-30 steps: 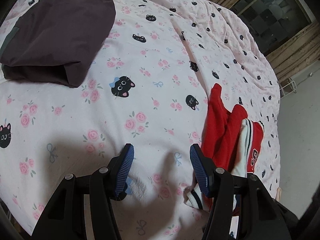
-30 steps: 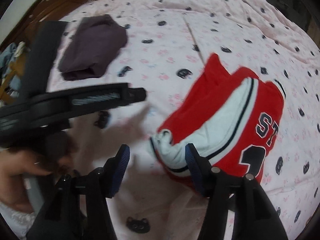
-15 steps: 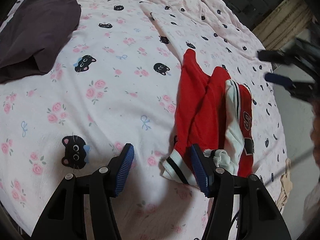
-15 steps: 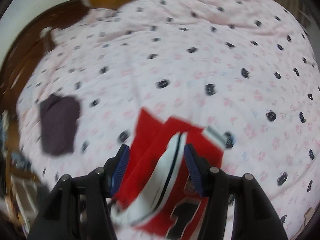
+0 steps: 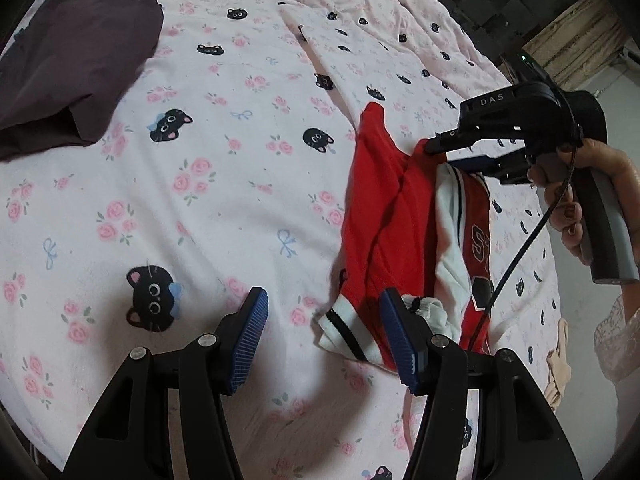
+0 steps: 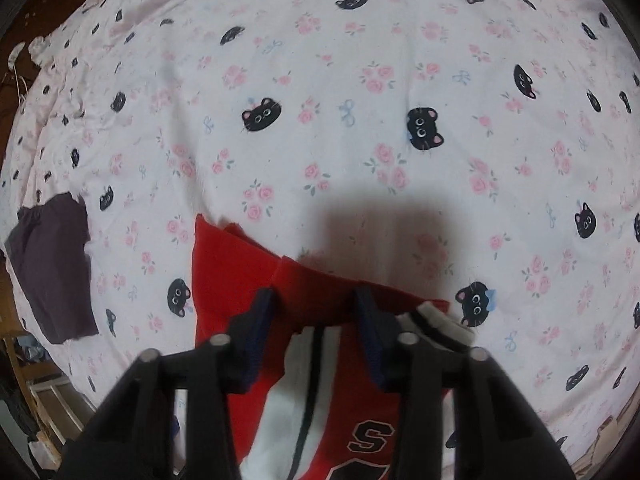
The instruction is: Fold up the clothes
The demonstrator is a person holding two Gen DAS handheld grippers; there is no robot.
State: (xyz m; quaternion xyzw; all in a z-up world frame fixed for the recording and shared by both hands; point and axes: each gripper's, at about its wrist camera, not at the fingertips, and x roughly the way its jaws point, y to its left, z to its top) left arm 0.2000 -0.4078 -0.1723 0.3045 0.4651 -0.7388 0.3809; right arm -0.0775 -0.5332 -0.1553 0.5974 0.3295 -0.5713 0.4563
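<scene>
Both tongs are reaching for the red jersey [image 5: 392,216] on the bed [image 5: 240,184].

The left tongs [image 5: 322,332] are standing wide with nothing between them, hovering near the striped hem, which is lying just past their right finger. The right tongs [image 6: 316,320] are also wide, poised over the jersey's far edge, which is lying between their fingers but is not yet pinched. It seems each is taking one end, so the cloth can be lifted evenly. A dark garment [image 5: 76,60], already folded, is lying far to the left.

right gripper [image 5: 456,152]: "DAS" | red jersey [image 5: 478,216]: "ST"
</scene>
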